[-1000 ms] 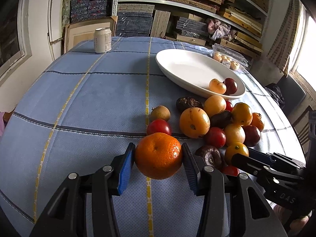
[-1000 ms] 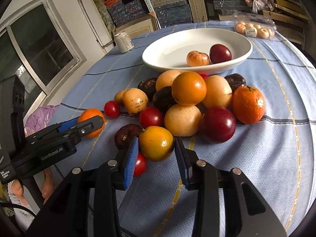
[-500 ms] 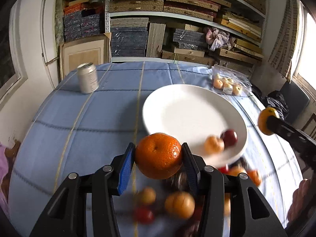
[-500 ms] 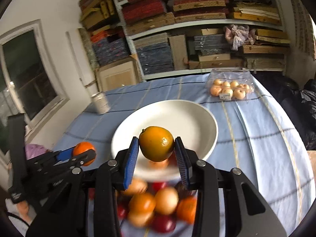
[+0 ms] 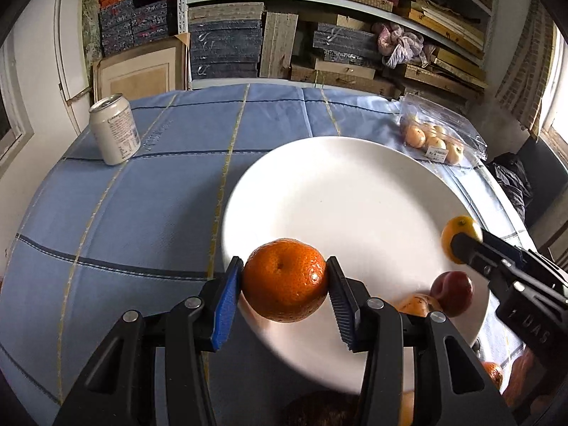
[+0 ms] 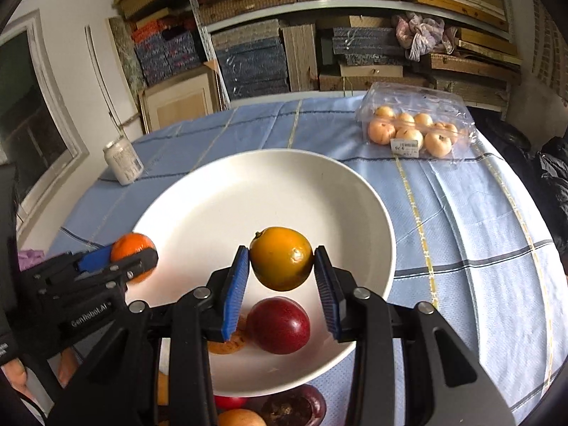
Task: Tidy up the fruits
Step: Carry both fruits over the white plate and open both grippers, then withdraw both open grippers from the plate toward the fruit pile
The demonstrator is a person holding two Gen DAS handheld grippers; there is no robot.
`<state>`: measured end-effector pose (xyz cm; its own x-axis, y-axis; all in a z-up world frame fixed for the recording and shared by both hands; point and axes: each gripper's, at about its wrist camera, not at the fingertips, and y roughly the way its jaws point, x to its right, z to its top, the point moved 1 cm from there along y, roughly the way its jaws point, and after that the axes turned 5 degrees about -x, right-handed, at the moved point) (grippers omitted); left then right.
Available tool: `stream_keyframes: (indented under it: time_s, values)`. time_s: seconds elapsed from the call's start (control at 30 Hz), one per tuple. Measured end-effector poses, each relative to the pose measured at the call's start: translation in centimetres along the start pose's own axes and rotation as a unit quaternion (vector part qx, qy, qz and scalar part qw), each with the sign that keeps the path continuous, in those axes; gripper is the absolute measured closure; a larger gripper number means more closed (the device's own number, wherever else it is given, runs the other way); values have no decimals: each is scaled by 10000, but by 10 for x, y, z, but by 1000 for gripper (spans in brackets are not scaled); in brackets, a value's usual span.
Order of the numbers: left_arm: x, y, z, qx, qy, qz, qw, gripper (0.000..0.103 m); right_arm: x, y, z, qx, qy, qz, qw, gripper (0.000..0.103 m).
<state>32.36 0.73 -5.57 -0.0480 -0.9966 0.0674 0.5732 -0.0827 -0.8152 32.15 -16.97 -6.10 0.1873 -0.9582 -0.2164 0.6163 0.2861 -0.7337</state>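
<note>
Across the round table: blue cloth (image 5: pixel 149 213) with dark and yellow grid lines, covering the whole top. White plate (image 5: pixel 337 191) at centre of cloth. Drink can (image 5: pixel 114 134) upright at 10 o'clock from plate, well apart. Clear plastic box (image 6: pixel 415 127) of small pale fruits at 1 o'clock from plate, near the far table edge. Behind table: shelves (image 6: pixel 319 17) packed with stacked flat boxes and a bundle of cloth; framed board (image 5: pixel 136 77) leaning on the floor below; window (image 6: pixel 32 113) at 9 o'clock in right wrist view.

Left gripper (image 5: pixel 284 289) clamped on a tangerine (image 5: pixel 284 285), pads pressing both sides, held over plate rim at 7 o'clock. Right gripper (image 6: pixel 280 277) clamped on a yellow-orange fruit (image 6: pixel 281 258), held over plate interior. Resting on plate at 6 o'clock: dark red plum (image 6: pixel 278 325), with a pale orange fruit (image 6: pixel 227 344) touching at 9 o'clock of the plum. More loose fruits (image 6: pixel 284 408) on cloth just beyond plate's near rim, partly hidden.
</note>
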Motion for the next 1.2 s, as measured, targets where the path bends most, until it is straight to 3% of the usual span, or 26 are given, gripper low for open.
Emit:
stream_keyframes:
  time_s: [0.2,0.37,0.43,0.53,0.8,1.0,1.2]
  values:
    - [1,-1,-2,-32,23,-11,10000,54,0,-22,2,382,38,51,9992,66]
    - [-9,-42,0,305,-155,-69,9994,55,-15,-105,5,1348,-146,235,9905,63]
    - [-13,-69,-4,519,-187,-56,9985,55,-22,-132,-1,1614,-234,287,9862,47]
    - [-17,-104,-18,744,-91,104,9971,55,-32,-159,-27,1878,-302,354,9811,38]
    - [-33,-139,-91,710,-33,332,9969,55,-33,-156,-115,1416,-359,140,9892,38]
    - [-47,-117,-143,322,-305,169,9989,55,-28,-150,-155,1122,-332,192,9929,38]
    - [-49,-110,-155,271,-274,162,9991,55,-35,-148,-170,982,-433,248,9939,36]
